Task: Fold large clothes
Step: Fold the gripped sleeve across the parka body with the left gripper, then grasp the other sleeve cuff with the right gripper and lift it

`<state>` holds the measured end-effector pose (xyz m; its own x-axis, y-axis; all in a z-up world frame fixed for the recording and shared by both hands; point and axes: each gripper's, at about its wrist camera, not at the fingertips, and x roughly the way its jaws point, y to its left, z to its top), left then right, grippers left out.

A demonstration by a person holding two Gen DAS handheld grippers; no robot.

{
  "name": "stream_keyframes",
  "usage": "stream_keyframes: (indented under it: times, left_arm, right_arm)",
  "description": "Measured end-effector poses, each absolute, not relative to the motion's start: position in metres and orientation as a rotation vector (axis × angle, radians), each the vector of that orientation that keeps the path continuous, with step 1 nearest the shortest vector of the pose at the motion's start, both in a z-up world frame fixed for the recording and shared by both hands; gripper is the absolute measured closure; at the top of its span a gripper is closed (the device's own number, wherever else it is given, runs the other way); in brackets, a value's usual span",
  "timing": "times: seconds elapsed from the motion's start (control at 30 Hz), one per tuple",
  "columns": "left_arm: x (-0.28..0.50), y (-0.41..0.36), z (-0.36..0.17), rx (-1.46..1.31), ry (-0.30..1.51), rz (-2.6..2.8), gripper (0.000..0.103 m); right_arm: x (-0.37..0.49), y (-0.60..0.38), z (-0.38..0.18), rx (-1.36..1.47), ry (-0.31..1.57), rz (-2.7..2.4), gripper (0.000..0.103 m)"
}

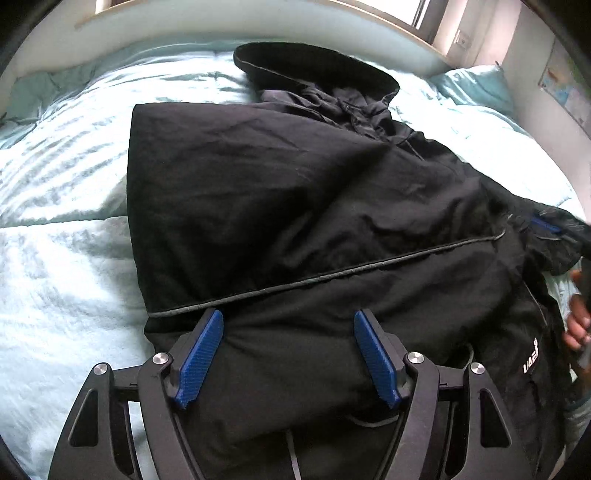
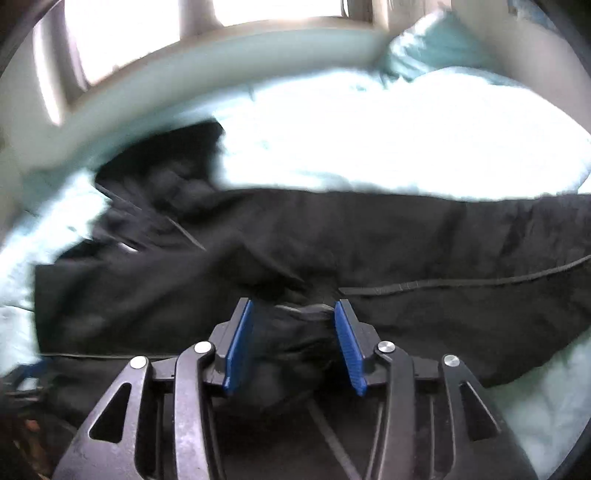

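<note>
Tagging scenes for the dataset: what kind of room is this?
Most likely a bedroom. A black jacket lies on a bed with a pale blue duvet, a matching pillow sits at the far corner, and a window runs behind the padded bed edge.

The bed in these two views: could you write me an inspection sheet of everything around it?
Surface: a bed with a pale blue cover, rumpled.
Job's things: a black jacket lying partly folded on the cover, its hood towards the headboard.
Clutter: nothing seen.
Grippers: left gripper stands wide with a thick fold of jacket between its pads, and a grip is not certain. Right gripper has bunched jacket cloth between its pads, but the blur hides whether they press. A person's hand shows at the edge.
Cables: nothing seen for certain.
Surroundings: a pillow, a bright window and a wall poster.
</note>
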<state>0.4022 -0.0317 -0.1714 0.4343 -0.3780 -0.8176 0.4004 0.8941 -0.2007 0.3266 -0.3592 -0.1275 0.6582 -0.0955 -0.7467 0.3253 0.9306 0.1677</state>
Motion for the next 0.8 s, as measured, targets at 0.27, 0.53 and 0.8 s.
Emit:
stream_keyframes:
  times: [0.27,0.53,0.8]
  left_arm:
    - [0.39,-0.034,-0.173,0.056,0.945,-0.477,0.027]
    - [0.385,-0.031,-0.174,0.055,0.909,-0.48,0.027]
    - [0.381,-0.049,-0.149,0.158,0.957,-0.426,0.027]
  right_arm:
    - [0.361,-0.3,-0.189,0.153,1.052,-0.184,0.053]
    - [0.351,-0.304,-0.202,0.198,0.989,-0.136,0.051]
    - [0.326,-0.32,-0.167,0.234,0.989,-0.061,0.042]
